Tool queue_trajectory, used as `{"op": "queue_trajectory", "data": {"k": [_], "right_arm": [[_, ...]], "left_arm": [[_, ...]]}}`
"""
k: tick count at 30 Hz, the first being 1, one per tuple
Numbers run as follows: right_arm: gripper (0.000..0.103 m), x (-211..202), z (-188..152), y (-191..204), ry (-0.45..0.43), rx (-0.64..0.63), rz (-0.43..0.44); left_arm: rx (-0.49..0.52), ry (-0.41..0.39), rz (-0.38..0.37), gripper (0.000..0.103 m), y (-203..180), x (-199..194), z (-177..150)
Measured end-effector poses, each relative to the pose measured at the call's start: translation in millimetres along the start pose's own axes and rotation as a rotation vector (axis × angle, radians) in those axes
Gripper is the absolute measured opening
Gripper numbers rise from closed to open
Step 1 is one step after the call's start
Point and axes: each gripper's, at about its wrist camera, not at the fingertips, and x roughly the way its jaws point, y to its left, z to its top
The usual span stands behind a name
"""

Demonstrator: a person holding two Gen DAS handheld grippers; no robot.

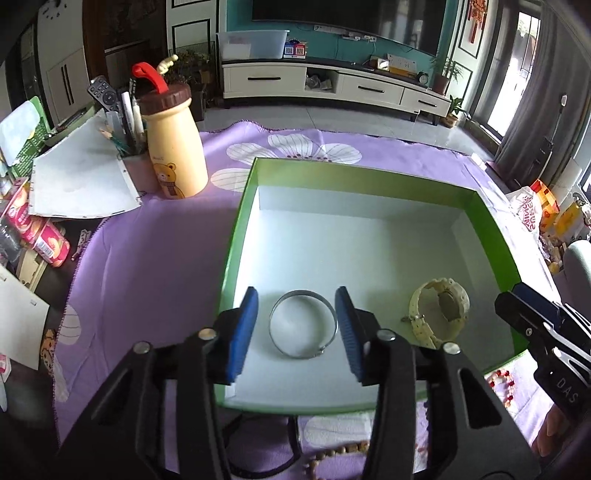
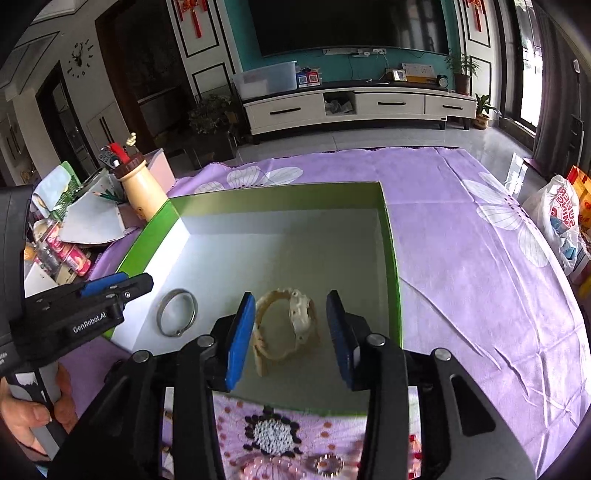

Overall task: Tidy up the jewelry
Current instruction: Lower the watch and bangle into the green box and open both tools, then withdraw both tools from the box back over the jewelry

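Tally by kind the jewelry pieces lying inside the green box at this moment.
Silver bangle: 1
Cream wristwatch: 1
Total inside the green box: 2
Both lie on the box floor, apart from each other. More beaded pieces sit outside, on the purple cloth near the front wall, but are too hidden to count.

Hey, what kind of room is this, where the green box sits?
Most likely a home living room: a big television above a white TV cabinet, and a table under a purple floral tablecloth.
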Motion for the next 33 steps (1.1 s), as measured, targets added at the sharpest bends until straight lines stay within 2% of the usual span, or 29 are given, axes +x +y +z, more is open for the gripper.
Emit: {"op": "queue_trajectory", "data": {"k": [2, 5, 11, 16, 23, 27, 33], "right_arm": [[0.041, -8.9, -6.7, 0.5, -0.002, -0.005, 0.011], [0.041, -21.8, -18.4, 1.6, 0.003, -0.015, 0.026], [0.041, -47.8, -46.3, 7.8, 0.035, -0.046, 0.064], [0.045, -62.1, -80.0, 17.1, 0.103, -0.061, 0.126], [0.046, -70.4, -137.2, 36.8, 0.229, -0.096, 0.205], [0.046, -73.6, -161.6, 51.9, 0.249, -0.139, 0.229], [0.046, -67.8, -173.8, 65.9, 0.260, -0.146, 0.236]], "left_arm": [[-0.001, -0.014, -0.001, 0.057, 2.7, -11.4, -5.5], [0.000, -0.032, -0.015, 0.063, 7.8, -32.0, -17.6], [0.007, -0.054, -0.045, 0.065, 14.8, -74.8, -50.9], [0.042, -0.038, -0.056, 0.067, 13.3, -96.4, -81.7], [0.049, 0.039, -0.089, 0.068, 13.4, -96.0, -127.0], [0.023, 0.081, -0.101, 0.068, 18.2, -89.2, -144.2], [0.019, 0.114, -0.122, 0.068, 18.4, -85.1, -161.0]]}}
